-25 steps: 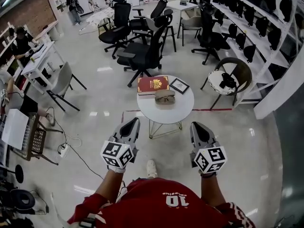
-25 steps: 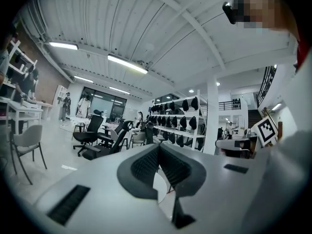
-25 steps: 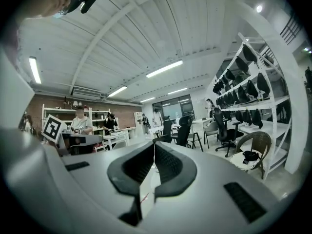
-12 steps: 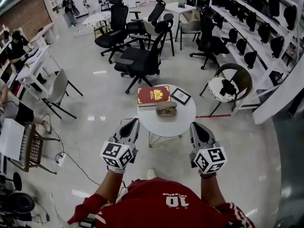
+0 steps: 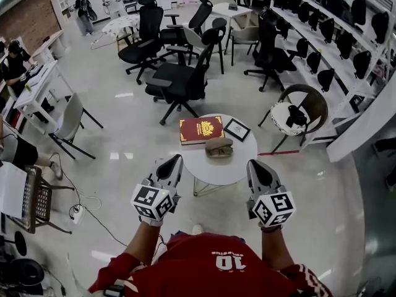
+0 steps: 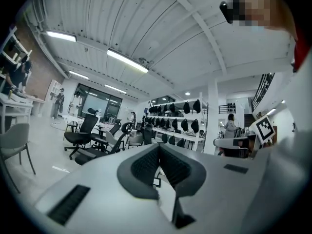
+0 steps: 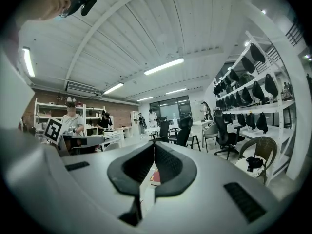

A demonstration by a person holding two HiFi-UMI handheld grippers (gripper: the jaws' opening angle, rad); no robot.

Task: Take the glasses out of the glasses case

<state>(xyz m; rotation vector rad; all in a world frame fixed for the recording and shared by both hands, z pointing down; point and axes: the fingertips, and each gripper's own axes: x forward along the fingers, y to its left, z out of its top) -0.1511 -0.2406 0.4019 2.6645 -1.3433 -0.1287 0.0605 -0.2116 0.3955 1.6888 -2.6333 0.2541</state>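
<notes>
A tan glasses case (image 5: 219,147) lies closed on a small round white table (image 5: 216,167) in the head view, between a red book (image 5: 200,129) and a small framed picture (image 5: 237,129). My left gripper (image 5: 173,160) hangs at the table's near left edge, well short of the case, jaws shut and empty. My right gripper (image 5: 254,164) is at the table's near right edge, also shut with nothing held. In the left gripper view the jaw pads (image 6: 146,167) meet; in the right gripper view the pads (image 7: 139,165) meet too. No glasses are visible.
Black office chairs (image 5: 179,82) stand beyond the table. A wicker chair (image 5: 294,115) with a black object is at the right, by white shelving (image 5: 346,48). A grey chair (image 5: 68,119) and desks are at the left. A red floor line (image 5: 275,153) runs past the table.
The table with the case has come closer to me in the head view as I step forward. Both grippers stay shut and level in front of me.
</notes>
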